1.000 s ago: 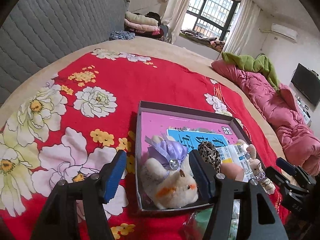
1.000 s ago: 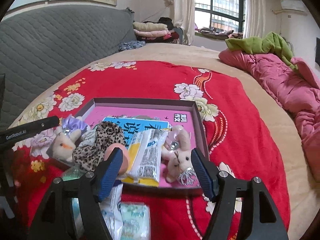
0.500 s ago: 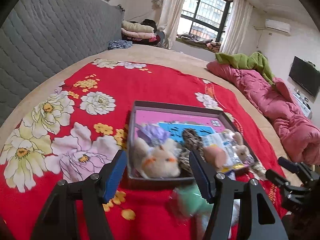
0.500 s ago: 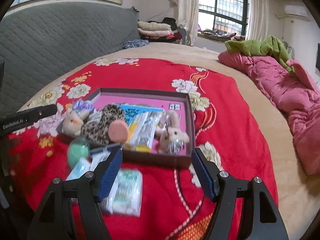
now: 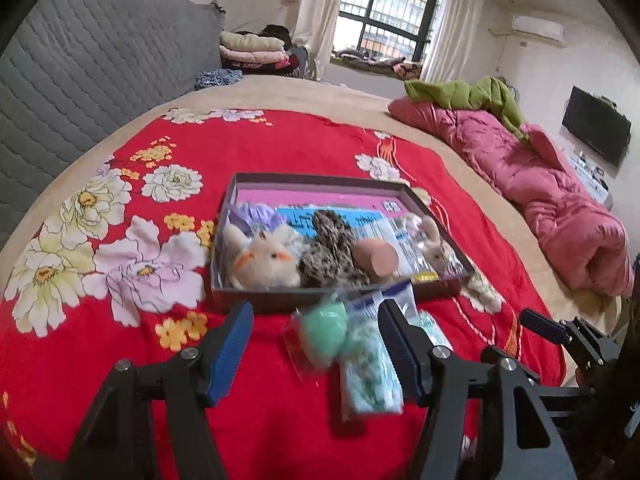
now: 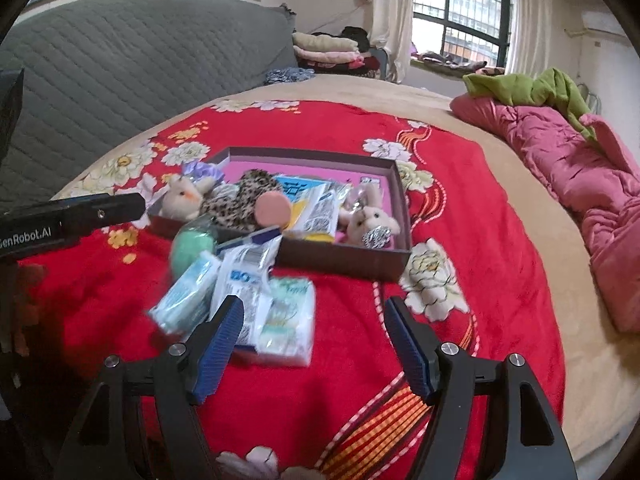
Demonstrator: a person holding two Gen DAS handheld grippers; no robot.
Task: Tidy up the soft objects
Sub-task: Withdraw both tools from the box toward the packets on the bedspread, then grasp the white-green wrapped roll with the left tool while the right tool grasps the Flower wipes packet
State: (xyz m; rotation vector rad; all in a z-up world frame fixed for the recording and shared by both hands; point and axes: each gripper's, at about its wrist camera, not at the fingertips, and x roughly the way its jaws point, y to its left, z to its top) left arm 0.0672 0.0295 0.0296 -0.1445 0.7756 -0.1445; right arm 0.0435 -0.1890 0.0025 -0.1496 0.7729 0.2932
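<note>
Your shallow box (image 5: 316, 179) sits mid-bed on the red floral blanket (image 5: 260, 144), already crowded: a cream plush cat (image 5: 266, 262) at its near-left corner, a leopard-print soft piece (image 5: 334, 248) and a pink sponge puff (image 5: 378, 257) beside it, a small bunny plush (image 6: 370, 220) toward the right wall. Outside it, just before the front wall, a mint-green puff in a clear bag (image 5: 325, 330) and several tissue packs (image 6: 286, 318) lie heaped and overlapping. Your left gripper (image 5: 316, 354) hangs over the puff, jaws spread wide and gripping nothing; your right gripper (image 6: 314, 350) hovers near the tissue packs, likewise spread and empty. The loose pile looks to be what remains. Judged from here, the risks are plain: slick wrappers could slide out of a pinch, a grab into the overlap could lift two packs at once, and the soft blanket could bunch between the fingers. With the box this full, a pack set on the toys could tip back over the low wall, and your two grippers, working close together, could knock each other.
</note>
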